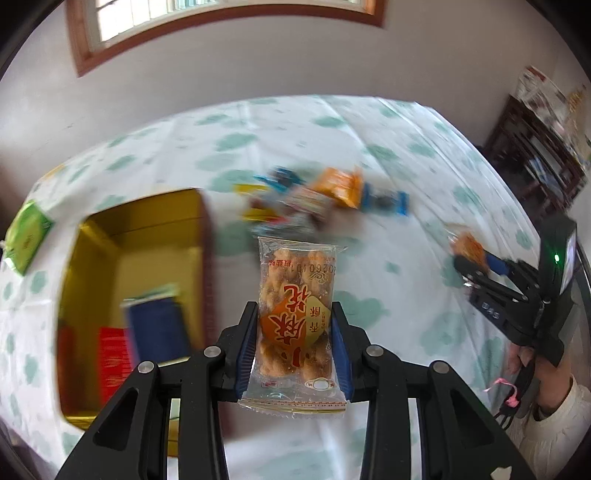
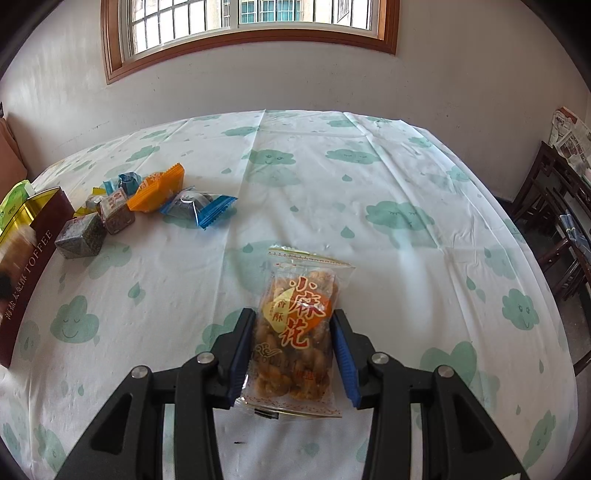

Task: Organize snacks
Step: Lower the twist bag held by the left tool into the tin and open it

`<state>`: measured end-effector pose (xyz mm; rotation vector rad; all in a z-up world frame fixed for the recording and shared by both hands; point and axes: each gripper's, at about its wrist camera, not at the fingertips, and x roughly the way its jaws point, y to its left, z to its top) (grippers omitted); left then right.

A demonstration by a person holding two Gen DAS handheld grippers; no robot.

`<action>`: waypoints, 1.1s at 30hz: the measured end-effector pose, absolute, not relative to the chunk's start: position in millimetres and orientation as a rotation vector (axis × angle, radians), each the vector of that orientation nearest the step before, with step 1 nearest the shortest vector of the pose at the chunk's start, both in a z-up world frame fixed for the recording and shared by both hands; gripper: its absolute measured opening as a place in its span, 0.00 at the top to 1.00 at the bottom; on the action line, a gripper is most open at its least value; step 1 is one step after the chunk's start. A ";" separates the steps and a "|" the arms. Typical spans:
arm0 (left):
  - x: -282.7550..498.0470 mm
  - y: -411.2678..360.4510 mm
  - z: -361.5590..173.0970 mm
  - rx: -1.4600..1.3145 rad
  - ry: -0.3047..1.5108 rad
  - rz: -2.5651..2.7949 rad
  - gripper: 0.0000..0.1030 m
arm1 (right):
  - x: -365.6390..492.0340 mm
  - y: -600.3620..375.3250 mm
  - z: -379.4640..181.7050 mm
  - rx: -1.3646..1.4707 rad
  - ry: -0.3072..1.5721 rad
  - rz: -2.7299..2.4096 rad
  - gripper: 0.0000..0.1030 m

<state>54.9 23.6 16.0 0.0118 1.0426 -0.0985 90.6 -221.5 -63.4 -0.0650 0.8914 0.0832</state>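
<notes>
Table [image 2: 369, 177]:
- Carrying a white cloth with green clouds and drops.
- Filling most of both views, below a wood-framed window [image 2: 251, 33].

Tin [image 1: 110, 258]:
- Sitting open at the left side of the table.
- Showing a gold inside, with a dark blue packet [image 1: 155, 325] and a red packet [image 1: 112, 354] lying in it, both blurred.
- Showing "TOFFEE" on its brown outer wall in the right wrist view.

Chair [image 2: 554, 206]:
- Standing dark at the far right, off the table.

Green pack [image 1: 27, 236]:
- Lying just left of the tin.

Snack pile [image 2: 147, 206]:
- Lying far left on the cloth, just right of the tin.
- Including an orange packet [image 2: 159, 190], a blue-ended packet [image 2: 201, 206] and several small foil cubes.

Left gripper [image 1: 295, 332]:
- Clamping on a clear bag of fried twists [image 1: 295, 314], blue pads [image 1: 246, 350] pressing both its long sides.
- Holding the bag clear of the cloth, near side of the pile and just right of the tin, label upside down.

Right gripper [image 2: 293, 350]:
- Gripping a second twist bag [image 2: 295, 332], both blue pads touching its sides.
- Keeping that bag at mid-table, well right of the pile; lifted or resting cannot be told.
- Showing at the right edge of the left wrist view, with a hand [image 1: 543, 373] on its handle.
</notes>
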 end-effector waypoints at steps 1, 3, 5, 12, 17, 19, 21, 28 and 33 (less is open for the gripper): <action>53.6 32.9 19.0 0.007 1.037 -0.083 0.68 | 90.4 -220.9 -63.3 -0.065 0.891 0.083 0.59; 51.3 55.5 23.7 0.009 1.025 -0.036 0.68 | 90.5 -221.1 -63.3 -0.065 0.892 0.083 0.59; 50.1 78.0 24.1 0.007 1.029 0.015 0.68 | 90.5 -220.9 -63.3 -0.065 0.892 0.083 0.59; 46.1 140.2 8.8 -0.029 1.079 0.133 0.68 | 90.8 -221.4 -63.3 -0.064 0.892 0.083 0.59; 46.5 159.3 -8.9 0.003 1.136 0.172 0.68 | 90.7 -221.3 -63.2 -0.064 0.892 0.083 0.59; 46.3 164.4 -15.1 -0.002 1.155 0.177 0.68 | 90.6 -221.3 -63.2 -0.064 0.892 0.083 0.59; 46.2 167.2 -19.4 0.010 1.166 0.174 0.68 | 90.5 -221.2 -63.2 -0.064 0.892 0.083 0.59; 47.8 173.3 -32.1 0.032 1.186 0.181 0.68 | 90.6 -221.4 -63.1 -0.064 0.892 0.083 0.59; 46.4 177.3 -38.5 0.032 1.207 0.190 0.68 | 90.7 -221.6 -63.1 -0.064 0.892 0.082 0.59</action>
